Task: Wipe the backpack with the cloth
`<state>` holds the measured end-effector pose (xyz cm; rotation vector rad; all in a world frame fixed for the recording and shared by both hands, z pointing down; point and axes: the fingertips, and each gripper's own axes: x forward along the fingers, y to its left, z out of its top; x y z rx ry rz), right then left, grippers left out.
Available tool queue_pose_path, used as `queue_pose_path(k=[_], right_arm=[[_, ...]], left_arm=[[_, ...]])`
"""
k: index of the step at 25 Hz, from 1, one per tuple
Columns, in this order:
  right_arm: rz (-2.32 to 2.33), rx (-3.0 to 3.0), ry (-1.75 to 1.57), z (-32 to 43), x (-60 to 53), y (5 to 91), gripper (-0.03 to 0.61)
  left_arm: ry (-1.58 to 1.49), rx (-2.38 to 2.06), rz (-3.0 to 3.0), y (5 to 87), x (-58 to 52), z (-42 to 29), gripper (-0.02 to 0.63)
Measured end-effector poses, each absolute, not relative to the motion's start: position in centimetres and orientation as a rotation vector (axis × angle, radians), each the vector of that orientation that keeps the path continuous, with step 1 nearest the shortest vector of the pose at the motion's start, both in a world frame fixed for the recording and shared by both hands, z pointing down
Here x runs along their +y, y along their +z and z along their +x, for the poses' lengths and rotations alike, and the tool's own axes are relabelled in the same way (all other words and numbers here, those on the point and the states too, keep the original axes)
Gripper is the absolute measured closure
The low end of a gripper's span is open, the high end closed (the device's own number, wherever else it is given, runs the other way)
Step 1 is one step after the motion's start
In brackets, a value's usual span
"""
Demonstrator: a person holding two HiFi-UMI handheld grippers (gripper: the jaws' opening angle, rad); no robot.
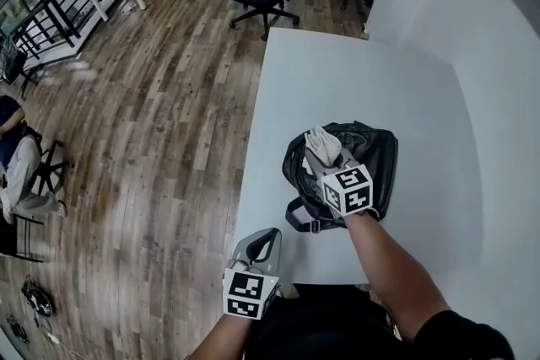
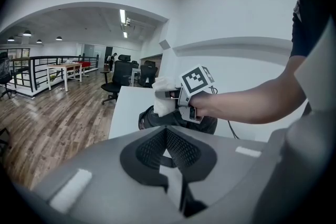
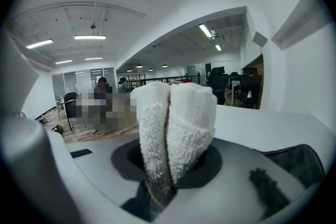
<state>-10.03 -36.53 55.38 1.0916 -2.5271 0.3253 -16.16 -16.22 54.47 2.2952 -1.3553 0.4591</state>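
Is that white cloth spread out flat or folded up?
Folded. The cloth stands doubled into two thick rolls, pinched in the right gripper, over the backpack.

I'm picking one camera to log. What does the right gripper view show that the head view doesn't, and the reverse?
Right gripper view only: the folded white cloth clamped between the right gripper's jaws, close up. Head view only: the left gripper, empty, by the table's near edge, and the whole black backpack. Both: cloth and backpack.
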Motion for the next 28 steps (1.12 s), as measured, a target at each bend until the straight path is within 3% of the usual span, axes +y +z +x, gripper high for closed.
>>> queue_pose_path(k=[28], right_arm=[[1.182, -2.456, 0.319, -5.8, -37.4, 56.0, 0.479]], left_arm=[[0.457, -1.304, 2.341, 54.3, -16.4, -14.3, 0.607]])
